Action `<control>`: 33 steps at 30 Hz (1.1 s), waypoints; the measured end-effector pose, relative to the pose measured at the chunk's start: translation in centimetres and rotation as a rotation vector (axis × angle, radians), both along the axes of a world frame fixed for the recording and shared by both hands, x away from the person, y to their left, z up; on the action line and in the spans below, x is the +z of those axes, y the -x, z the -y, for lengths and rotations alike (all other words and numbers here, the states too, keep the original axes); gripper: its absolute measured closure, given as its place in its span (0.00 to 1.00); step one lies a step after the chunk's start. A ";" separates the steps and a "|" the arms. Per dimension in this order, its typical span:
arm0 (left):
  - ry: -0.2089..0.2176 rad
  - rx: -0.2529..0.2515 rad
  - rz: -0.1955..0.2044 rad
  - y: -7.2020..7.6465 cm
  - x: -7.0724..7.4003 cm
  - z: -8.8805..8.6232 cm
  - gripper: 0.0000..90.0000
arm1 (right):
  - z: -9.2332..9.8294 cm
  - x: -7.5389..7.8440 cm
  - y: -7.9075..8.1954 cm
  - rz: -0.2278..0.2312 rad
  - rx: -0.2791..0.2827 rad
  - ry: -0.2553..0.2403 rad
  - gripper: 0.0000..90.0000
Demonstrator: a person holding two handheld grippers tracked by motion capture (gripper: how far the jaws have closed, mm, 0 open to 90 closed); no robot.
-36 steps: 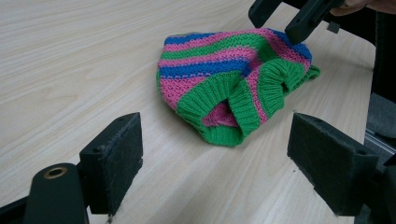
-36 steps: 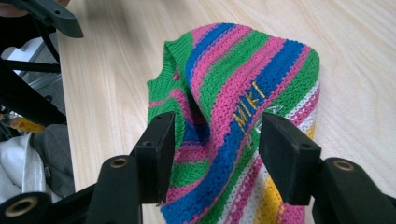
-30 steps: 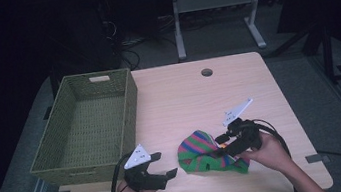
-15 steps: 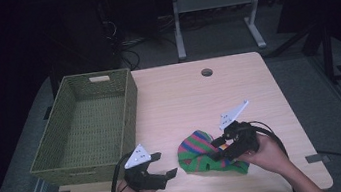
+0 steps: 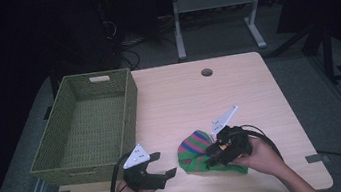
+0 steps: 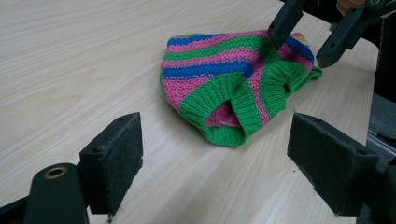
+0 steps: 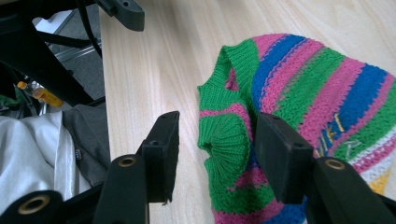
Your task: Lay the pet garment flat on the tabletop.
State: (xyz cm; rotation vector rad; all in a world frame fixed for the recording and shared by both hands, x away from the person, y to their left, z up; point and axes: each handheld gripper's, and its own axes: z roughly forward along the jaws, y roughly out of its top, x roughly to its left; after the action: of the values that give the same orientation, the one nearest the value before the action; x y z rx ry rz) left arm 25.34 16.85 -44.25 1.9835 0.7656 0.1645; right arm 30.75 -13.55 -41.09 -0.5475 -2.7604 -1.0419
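Knitted and striped in pink, green and blue, the little sweater (image 5: 198, 153) lies at the tabletop's (image 5: 259, 93) near edge: soft, light, floppy. Your right gripper (image 7: 215, 154) has just been closing its half-open jaws around the ribbed green cuff (image 7: 224, 140), not yet pinching; bite that thick rib. Your left gripper (image 6: 233, 154) waits wide open and empty just beside the sweater.

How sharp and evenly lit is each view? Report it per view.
High view: table well lit, surroundings nearly black, slightly soft. Left gripper view: striped sweater sharp, near fingers a little soft. Right gripper view: knit crisp, even light, no glare on the wood.
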 end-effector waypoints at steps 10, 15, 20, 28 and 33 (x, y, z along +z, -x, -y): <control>-0.004 -0.003 -0.002 0.0 0.0 0.0 0.20 | -0.7 -1.0 -0.5 -0.024 0.013 0.021 0.57; 0.000 0.000 -0.001 0.0 0.0 0.1 0.20 | -0.9 -1.5 -0.6 -0.031 0.020 0.030 0.60; -0.003 -0.003 -0.002 0.0 0.0 0.0 0.20 | -1.2 -2.1 -0.5 -0.040 0.026 0.045 0.61; -0.001 -0.009 -0.004 0.0 0.0 0.1 0.20 | -1.7 -2.8 -0.5 -0.046 0.031 0.048 0.64; -0.002 -0.011 -0.002 0.1 0.0 0.1 0.20 | -1.8 -2.9 -0.5 -0.054 0.025 0.051 0.69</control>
State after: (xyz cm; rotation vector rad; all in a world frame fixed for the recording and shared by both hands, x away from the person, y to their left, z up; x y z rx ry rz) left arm 25.29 16.74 -44.24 1.9898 0.7563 0.1568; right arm 31.22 -11.76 -43.98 -0.5388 -2.7460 -0.9397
